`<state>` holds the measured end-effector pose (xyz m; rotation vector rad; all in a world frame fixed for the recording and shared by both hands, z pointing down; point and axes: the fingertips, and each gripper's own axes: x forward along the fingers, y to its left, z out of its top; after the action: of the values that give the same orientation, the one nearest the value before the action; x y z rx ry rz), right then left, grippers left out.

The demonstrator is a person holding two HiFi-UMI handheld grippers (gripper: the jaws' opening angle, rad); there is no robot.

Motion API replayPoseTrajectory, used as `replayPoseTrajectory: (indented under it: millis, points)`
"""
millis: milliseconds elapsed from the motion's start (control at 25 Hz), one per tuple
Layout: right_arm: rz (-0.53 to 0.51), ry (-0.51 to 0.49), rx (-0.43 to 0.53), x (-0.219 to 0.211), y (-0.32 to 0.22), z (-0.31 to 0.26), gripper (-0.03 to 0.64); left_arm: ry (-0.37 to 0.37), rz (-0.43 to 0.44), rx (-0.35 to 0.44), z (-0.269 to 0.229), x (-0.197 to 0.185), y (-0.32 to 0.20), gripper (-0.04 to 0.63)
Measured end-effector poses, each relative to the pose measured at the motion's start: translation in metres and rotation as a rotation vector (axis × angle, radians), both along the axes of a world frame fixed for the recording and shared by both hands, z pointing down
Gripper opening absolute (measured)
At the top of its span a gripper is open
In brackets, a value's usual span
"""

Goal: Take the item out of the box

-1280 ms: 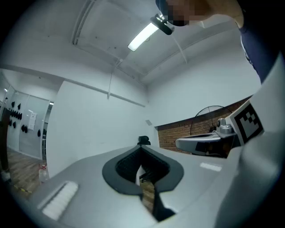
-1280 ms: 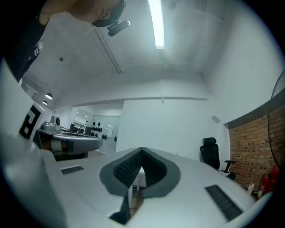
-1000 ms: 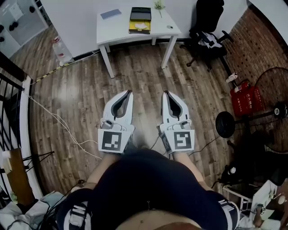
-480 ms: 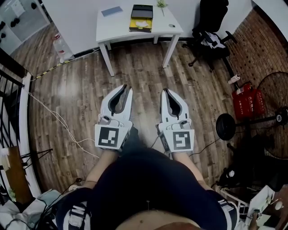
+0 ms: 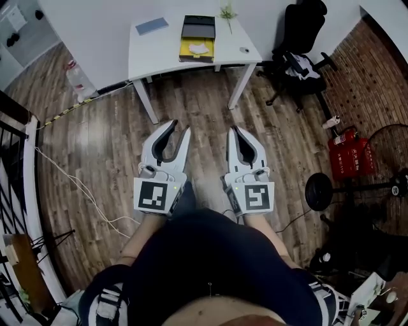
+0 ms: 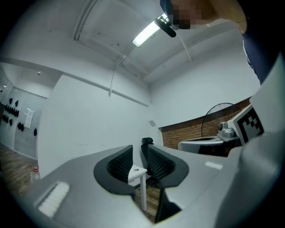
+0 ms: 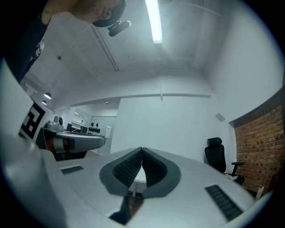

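Far ahead on the white table (image 5: 166, 51) lies an open box (image 5: 197, 38) with a black lid and a yellow inside; a pale item (image 5: 199, 48) rests in it. Both grippers hang over the wooden floor, well short of the table. My left gripper (image 5: 180, 127) is open; its jaws have just been opening and nothing is between them. In the left gripper view the left gripper (image 6: 139, 152) frames the table's corner (image 6: 136, 171) in its gap. My right gripper (image 5: 234, 130) is shut and empty, and the right gripper view shows the right gripper (image 7: 142, 149) with its jaws meeting.
A blue booklet (image 5: 152, 25), a small plant (image 5: 226, 11) and a tiny object (image 5: 244, 49) share the table. A black office chair (image 5: 299, 38) stands at its right. Red cans (image 5: 347, 153) and a fan base (image 5: 319, 191) are at the right, a bottle (image 5: 73, 73) and a floor cable (image 5: 83, 184) at the left.
The table and box have come nearer in the head view as both grippers moved forward. The left jaws, shut before, now stand apart. The right jaws stay shut.
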<state>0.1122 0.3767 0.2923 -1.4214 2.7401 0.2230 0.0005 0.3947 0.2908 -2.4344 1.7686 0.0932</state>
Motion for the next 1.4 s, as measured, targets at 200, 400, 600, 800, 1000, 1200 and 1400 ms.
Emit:
replayPoseTrajectory:
  millis: [200, 400, 600, 800, 1000, 1200, 1400]
  points:
    - [0.012, -0.006, 0.0, -0.027, -0.085, -0.003, 0.012, 0.012, 0.012, -0.019, -0.009, -0.029, -0.08, 0.109]
    - [0.046, -0.012, -0.016, -0.053, -0.155, -0.005, 0.012, 0.005, 0.039, -0.016, -0.009, -0.059, -0.15, 0.109]
    - [0.072, 0.0, -0.028, -0.069, -0.201, 0.0, 0.012, 0.015, 0.07, 0.021, -0.01, -0.077, -0.201, 0.109]
    - [0.092, 0.0, -0.05, -0.079, -0.229, 0.006, 0.012, 0.017, 0.088, -0.029, 0.001, -0.088, -0.231, 0.109]
    - [0.095, 0.023, -0.024, -0.086, -0.243, 0.01, 0.012, 0.02, 0.104, -0.024, 0.007, -0.096, -0.247, 0.109]
    - [0.115, 0.014, -0.047, -0.085, -0.246, 0.009, 0.012, 0.028, 0.108, -0.02, 0.013, -0.1, -0.253, 0.109]
    - [0.115, 0.02, -0.043, -0.084, -0.248, 0.01, 0.012, 0.034, 0.112, -0.026, 0.016, -0.1, -0.255, 0.109]
